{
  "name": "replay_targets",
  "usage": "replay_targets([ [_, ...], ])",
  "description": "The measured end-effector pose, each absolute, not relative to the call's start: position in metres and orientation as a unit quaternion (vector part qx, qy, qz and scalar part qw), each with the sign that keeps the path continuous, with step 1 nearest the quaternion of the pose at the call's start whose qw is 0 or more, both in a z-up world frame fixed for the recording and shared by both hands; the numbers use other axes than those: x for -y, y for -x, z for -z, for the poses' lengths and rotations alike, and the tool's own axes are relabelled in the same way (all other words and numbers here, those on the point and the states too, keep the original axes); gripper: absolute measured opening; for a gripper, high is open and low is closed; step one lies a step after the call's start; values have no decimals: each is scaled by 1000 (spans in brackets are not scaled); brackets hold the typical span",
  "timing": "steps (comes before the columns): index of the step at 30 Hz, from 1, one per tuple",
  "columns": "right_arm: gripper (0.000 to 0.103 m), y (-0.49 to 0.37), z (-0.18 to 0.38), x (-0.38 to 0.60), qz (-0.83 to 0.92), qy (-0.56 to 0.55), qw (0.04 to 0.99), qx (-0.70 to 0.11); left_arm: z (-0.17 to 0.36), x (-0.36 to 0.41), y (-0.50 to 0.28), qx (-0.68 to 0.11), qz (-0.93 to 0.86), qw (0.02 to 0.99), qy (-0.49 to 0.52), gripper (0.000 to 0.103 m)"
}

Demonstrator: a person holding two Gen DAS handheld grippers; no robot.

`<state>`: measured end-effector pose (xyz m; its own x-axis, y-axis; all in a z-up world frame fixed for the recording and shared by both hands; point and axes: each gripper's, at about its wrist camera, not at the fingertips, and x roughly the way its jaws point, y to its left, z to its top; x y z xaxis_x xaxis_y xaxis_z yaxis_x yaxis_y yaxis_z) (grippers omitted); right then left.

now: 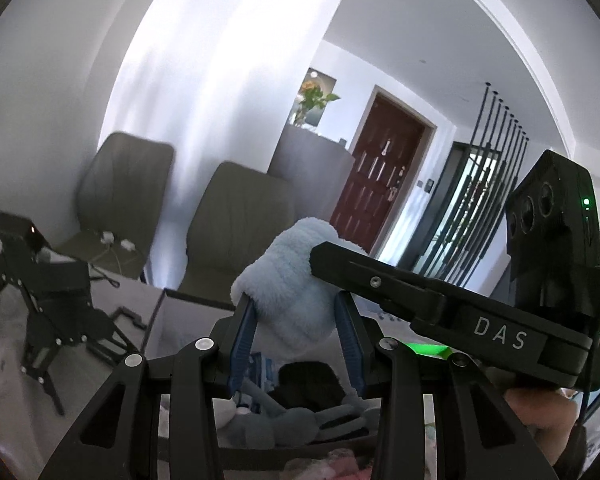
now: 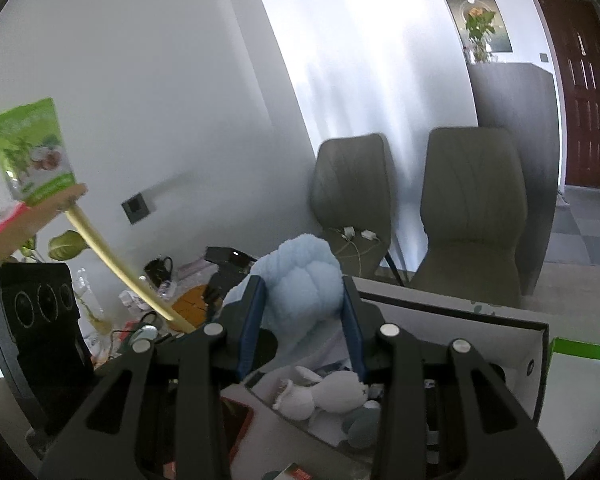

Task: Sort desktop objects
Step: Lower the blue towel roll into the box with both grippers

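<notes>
Two wrist views of one grasp, as I see it. My left tool (image 1: pixel 296 336) pinches the lower part of a fluffy pale-blue plush (image 1: pixel 296 276), its blue pads (image 1: pixel 242 340) pressed into the pile on either side. My right tool (image 2: pixel 306 320) pinches the same plush (image 2: pixel 300 276), blue pads (image 2: pixel 252 320) sunk into its flanks. The plush hangs above an open white box (image 2: pixel 536 356) on the desk (image 2: pixel 580 412), raised clear of the contents.

Left view only: my right tool crossing the frame from the right, its black body printed "DAS", a camera block with a green light on top and my hand (image 1: pixel 540 412) beneath it; a black tool stand (image 1: pixel 48 304) on the desk at left; black bars (image 1: pixel 484 184) beside a dark red door (image 1: pixel 380 172).

Right view only: a white stuffed rabbit (image 2: pixel 332 396) lying in the box under the plush; a green snack bag (image 2: pixel 32 148) on a wooden shelf at left; a cluttered desk corner, blurred.

Both views: two grey chairs (image 2: pixel 472 208) against the wall.
</notes>
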<state>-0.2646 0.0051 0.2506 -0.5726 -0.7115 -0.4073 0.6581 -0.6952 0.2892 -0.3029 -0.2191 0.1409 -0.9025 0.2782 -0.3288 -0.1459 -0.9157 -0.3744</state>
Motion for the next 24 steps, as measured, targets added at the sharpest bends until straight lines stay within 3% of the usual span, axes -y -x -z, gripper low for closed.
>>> replay_targets([
  [15, 39, 334, -188, 41, 860, -335, 381, 61, -81, 251, 360, 212, -934, 85, 276, 40],
  [24, 40, 352, -158, 72, 851, -371, 369, 45, -58, 254, 376, 191, -930, 29, 313, 40],
])
